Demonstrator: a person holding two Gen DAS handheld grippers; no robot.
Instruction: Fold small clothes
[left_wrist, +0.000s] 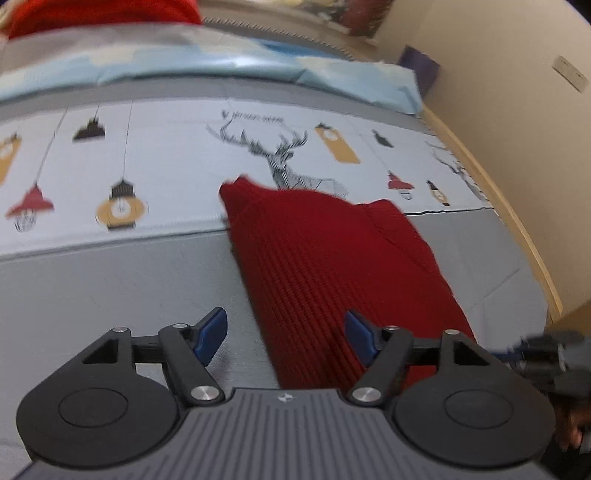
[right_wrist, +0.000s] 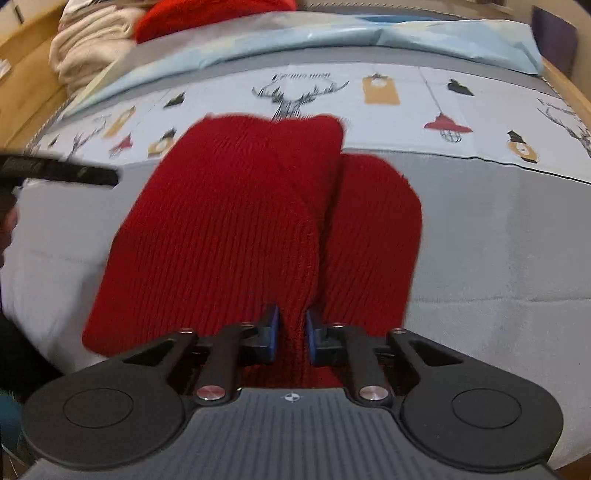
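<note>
1. Right gripper (right_wrist: 292, 334) points down at the bed, blue pads (right_wrist: 274, 332) pinched tight on a raised fold of the red knit garment (right_wrist: 221, 229).
2. Garment lies on the grey bedcover (right_wrist: 480, 240), folded lengthwise; a second red part shows to the right of the gripped ridge.
3. Far side: a white printed cloth (right_wrist: 406, 110) with deer and lanterns, garment's far end overlapping it.
4. Far left: a cream fabric pile (right_wrist: 88, 48) and another red item (right_wrist: 207, 14).
5. Left edge: a dark, blurred object (right_wrist: 62, 170).
</note>
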